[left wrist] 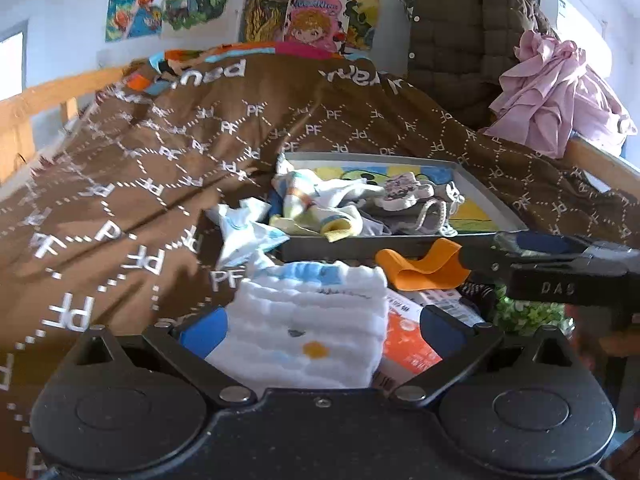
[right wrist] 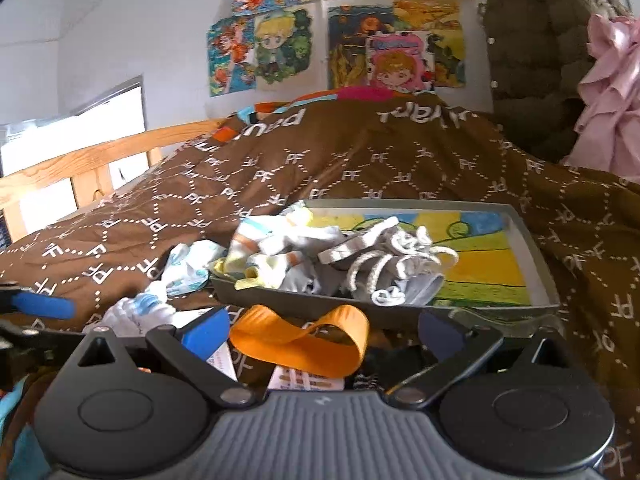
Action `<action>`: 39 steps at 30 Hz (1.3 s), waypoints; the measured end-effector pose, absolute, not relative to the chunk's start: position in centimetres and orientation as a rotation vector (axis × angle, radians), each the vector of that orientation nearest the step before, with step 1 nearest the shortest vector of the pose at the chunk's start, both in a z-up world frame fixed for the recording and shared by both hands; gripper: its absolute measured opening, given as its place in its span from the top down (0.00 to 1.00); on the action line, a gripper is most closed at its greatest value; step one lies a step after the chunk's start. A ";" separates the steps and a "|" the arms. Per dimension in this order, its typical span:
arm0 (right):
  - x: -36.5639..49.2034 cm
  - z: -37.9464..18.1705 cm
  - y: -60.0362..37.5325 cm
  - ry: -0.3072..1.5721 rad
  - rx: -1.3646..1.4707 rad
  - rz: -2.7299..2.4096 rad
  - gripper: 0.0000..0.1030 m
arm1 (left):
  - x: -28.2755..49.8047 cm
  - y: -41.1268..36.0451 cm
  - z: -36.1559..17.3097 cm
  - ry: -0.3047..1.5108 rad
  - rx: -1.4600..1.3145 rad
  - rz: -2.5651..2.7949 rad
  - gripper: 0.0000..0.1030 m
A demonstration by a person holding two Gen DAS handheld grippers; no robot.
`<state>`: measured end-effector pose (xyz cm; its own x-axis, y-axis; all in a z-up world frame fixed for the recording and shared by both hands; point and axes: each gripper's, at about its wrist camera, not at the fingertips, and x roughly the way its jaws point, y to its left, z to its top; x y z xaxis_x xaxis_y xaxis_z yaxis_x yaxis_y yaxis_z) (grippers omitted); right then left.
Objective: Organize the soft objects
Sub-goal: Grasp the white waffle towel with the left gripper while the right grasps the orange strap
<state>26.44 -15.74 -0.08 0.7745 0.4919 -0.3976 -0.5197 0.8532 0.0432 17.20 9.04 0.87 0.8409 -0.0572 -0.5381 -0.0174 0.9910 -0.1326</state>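
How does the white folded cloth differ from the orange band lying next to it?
The white folded cloth is thick, quilted and stacked in layers with blue and yellow patches; the orange band is thin, plain and one colour. The cloth lies as a flat folded block, while the band curls into an open loop. The cloth sits between the left hand-held gripper fingers; the band sits between the right hand-held gripper fingers. Both lie outside the grey tray, just in front of it.

— Left wrist view sits low over the brown quilt [left wrist: 168, 152], close, facing the postered wall.
— Right wrist view alongside, same heading; both share the gray tray [right wrist: 536, 248].
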 end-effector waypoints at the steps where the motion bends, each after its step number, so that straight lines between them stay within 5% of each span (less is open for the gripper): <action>1: 26.5 -0.2 -15.6 0.409 -0.077 0.555 0.00 | 17.7 9.0 0.7 0.580 -0.144 -0.029 0.01; 16: 30.0 -2.0 -14.6 0.473 -0.033 0.572 0.01 | 24.0 8.9 1.2 0.683 0.048 -0.222 0.02; 28: 29.9 -2.5 -13.3 0.461 -0.081 0.548 0.11 | 24.1 9.7 -0.5 0.675 0.063 -0.241 0.32; 39: 29.8 -3.1 -12.9 0.475 -0.113 0.533 0.41 | 24.2 10.2 -0.5 0.658 0.066 -0.208 0.55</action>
